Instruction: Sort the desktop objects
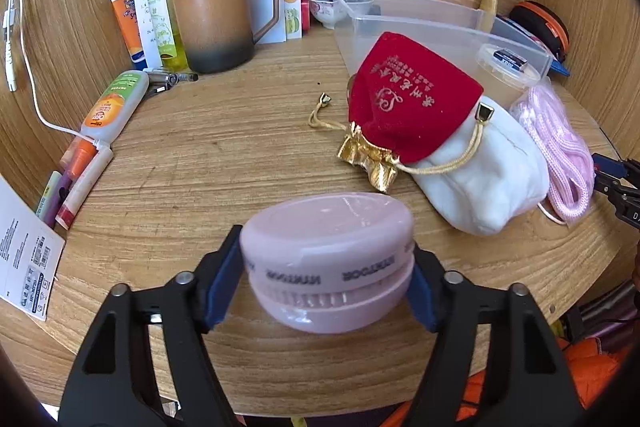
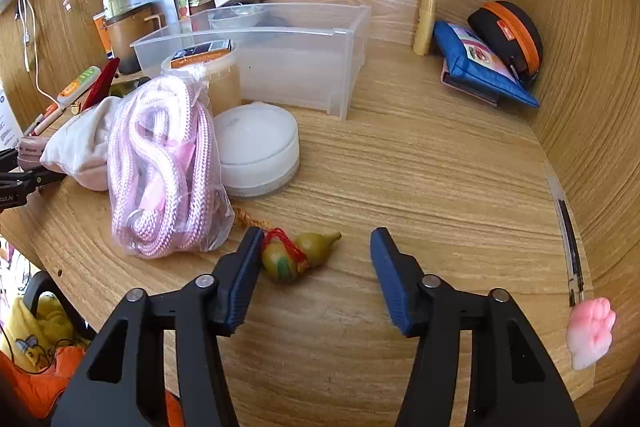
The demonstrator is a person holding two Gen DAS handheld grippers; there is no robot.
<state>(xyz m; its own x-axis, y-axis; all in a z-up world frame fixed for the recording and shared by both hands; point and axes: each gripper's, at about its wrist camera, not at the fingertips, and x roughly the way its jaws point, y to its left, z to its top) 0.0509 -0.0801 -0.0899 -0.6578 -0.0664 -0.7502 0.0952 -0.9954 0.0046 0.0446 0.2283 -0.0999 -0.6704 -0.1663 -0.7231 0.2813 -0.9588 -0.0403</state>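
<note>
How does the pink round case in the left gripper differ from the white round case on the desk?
The pink round case is clamped by the left gripper; the white round case lies free beside the bagged pink rope. Pink has printed lettering; white looks plain. Both are flat, round and lidded.

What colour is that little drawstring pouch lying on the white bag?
Red velvet pouch with gold lettering and gold trim, seen best in the left wrist view.

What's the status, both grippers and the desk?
Left gripper shut on pink case. Right gripper open, gourd charm by its left finger. Rope bag close alongside.
</note>
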